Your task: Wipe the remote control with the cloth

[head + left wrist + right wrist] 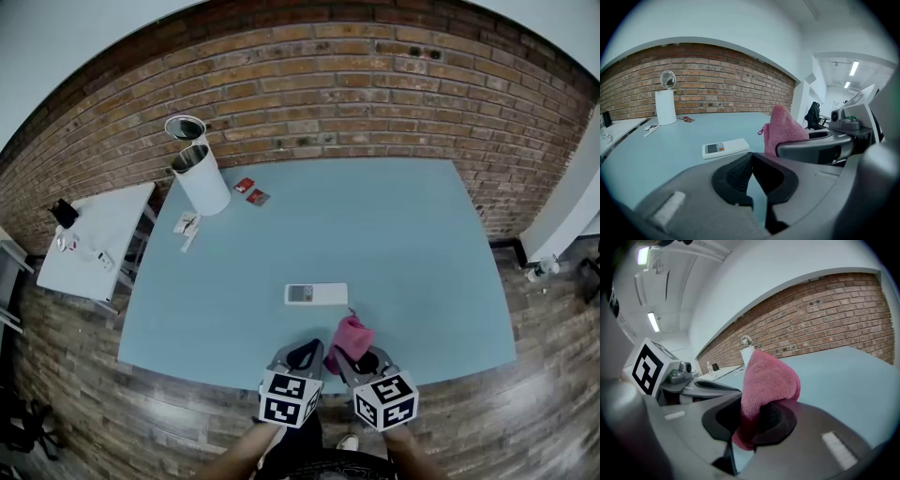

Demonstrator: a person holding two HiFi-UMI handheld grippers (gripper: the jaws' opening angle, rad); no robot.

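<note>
From the head we look steeply down on the whole table [422, 234]. Both gripper cameras sit low near its front edge, facing the brick wall [375, 84]; all three views share table, wall and cloth [350, 336].

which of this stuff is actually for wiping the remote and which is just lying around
For the job:
- remote control
- pink cloth, clamped in the right gripper
- left gripper, shut and empty

Lying about:
- white cylinder
- two red packets
- small white items
- side table with its clutter
</note>
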